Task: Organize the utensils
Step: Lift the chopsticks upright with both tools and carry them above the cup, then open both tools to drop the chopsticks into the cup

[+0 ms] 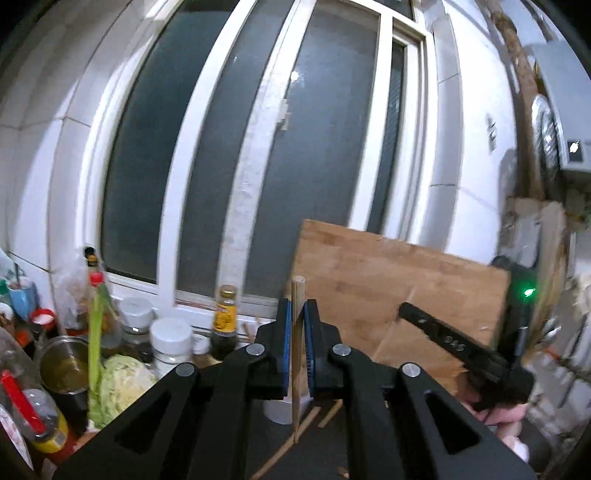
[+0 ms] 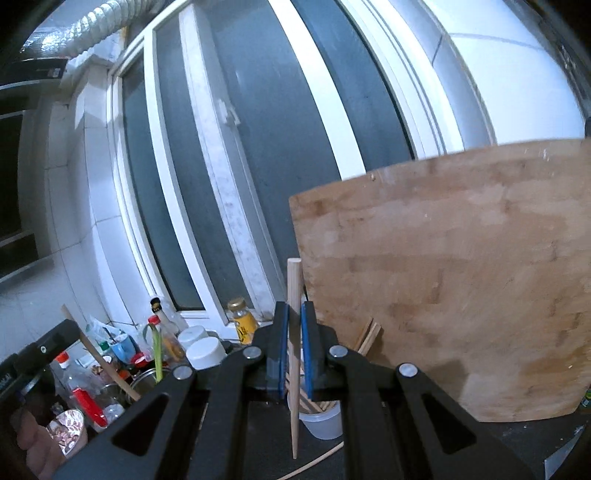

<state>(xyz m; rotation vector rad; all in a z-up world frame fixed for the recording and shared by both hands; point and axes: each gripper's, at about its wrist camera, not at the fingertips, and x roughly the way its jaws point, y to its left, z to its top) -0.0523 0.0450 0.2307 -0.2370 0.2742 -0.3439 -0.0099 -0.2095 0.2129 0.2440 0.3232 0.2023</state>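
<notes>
My left gripper point(image 1: 296, 314) is shut on a wooden chopstick point(image 1: 296, 354) held upright between its blue pads. My right gripper point(image 2: 294, 317) is shut on another wooden chopstick point(image 2: 294, 354), also upright. A translucent plastic cup point(image 2: 322, 421) stands just below and beyond the right gripper with several chopsticks point(image 2: 365, 338) in it; it also shows in the left wrist view point(image 1: 281, 408). Loose chopsticks point(image 1: 301, 430) lie on the dark counter. The right gripper point(image 1: 454, 347) shows at the right of the left wrist view; the left gripper point(image 2: 40, 350) shows at the left of the right wrist view.
A large wooden cutting board point(image 2: 454, 280) leans against the window point(image 1: 229, 147) behind the cup. Bottles and jars point(image 1: 168, 339), a cabbage point(image 1: 123, 384) and a metal pot point(image 1: 64, 365) crowd the left of the counter. A foil duct point(image 2: 96, 26) runs overhead.
</notes>
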